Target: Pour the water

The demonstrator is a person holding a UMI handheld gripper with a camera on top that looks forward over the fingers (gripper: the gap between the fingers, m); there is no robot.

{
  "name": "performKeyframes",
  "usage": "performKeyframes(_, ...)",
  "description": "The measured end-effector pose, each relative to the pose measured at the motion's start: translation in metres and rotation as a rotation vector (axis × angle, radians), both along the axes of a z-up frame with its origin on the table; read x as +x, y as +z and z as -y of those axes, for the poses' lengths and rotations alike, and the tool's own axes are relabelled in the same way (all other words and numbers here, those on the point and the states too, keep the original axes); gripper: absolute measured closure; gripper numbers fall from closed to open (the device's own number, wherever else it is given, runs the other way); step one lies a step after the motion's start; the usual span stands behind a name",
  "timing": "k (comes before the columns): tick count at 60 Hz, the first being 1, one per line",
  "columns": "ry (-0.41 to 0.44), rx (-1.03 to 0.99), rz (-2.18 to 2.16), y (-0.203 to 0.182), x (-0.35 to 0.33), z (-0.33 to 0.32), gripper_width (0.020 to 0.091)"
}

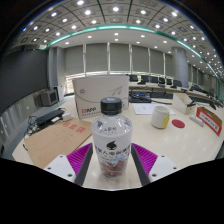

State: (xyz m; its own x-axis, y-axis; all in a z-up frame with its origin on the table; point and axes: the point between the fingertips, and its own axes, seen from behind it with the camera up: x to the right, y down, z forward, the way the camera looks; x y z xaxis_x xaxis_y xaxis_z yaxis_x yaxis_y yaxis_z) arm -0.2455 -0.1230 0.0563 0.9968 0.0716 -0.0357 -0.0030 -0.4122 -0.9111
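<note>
A clear plastic water bottle (111,140) with a dark cap and a white label stands upright between my gripper's (112,165) two fingers. The magenta pads (78,160) sit tight against the bottle's lower body on both sides, so the gripper is shut on it. The bottle's base is hidden behind the fingers, so I cannot tell whether it rests on the table. A white cup (160,117) stands on the pale table (185,145) beyond the bottle, to the right.
A flat brown cardboard sheet (55,140) lies on the table left of the bottle. A white box (100,98) stands behind the bottle. A red round coaster (178,124) and a red-and-white box (208,120) lie to the right. Desks with monitors (155,82) fill the room behind.
</note>
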Motion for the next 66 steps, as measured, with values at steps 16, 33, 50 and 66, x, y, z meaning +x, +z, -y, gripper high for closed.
performKeyframes(16,-0.06,0.043,0.051,-0.006,0.006,-0.023,0.0621)
performKeyframes(33,-0.027,0.066,0.045,0.046,-0.008,-0.043,0.07)
performKeyframes(50,-0.068,0.128,-0.597,0.149,0.006,-0.14,0.0701)
performKeyframes(66,-0.171,0.043,-1.413,0.154,0.055,-0.224,0.0703)
